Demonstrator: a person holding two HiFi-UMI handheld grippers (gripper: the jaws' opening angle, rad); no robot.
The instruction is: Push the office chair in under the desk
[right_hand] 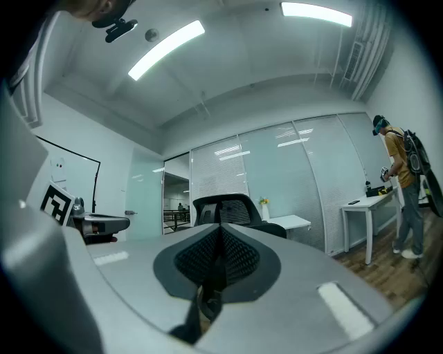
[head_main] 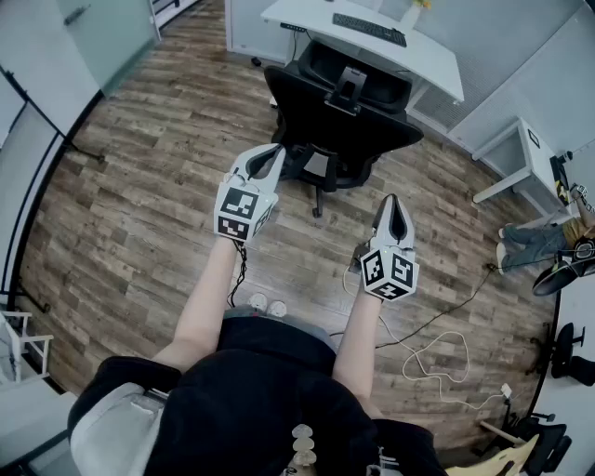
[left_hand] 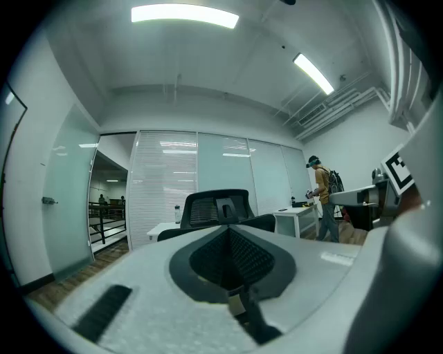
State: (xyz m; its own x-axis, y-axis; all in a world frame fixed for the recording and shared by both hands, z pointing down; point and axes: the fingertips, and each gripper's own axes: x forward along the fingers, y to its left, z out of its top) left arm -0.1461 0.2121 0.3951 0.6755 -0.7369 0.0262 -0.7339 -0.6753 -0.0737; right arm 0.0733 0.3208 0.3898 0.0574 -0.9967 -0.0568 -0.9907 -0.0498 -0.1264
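Note:
A black mesh office chair [head_main: 339, 116] stands on the wood floor with its back toward me, just in front of a white desk [head_main: 437, 56] that carries a dark keyboard [head_main: 369, 29]. My left gripper [head_main: 269, 160] is shut and empty, hovering a little short of the chair's left side. Further back, on the right, my right gripper [head_main: 393, 208] is also shut with nothing in it. The chair's headrest [left_hand: 216, 205] shows ahead in the left gripper view, and the chair's headrest [right_hand: 225, 209] also shows in the right gripper view. Neither gripper touches the chair.
A small white side table [head_main: 521, 158] stands at the right, with a person's legs [head_main: 535, 244] beside it. A white cable [head_main: 437, 358] lies looped on the floor behind my right arm. Glass partitions [head_main: 107, 33] close the room at the left.

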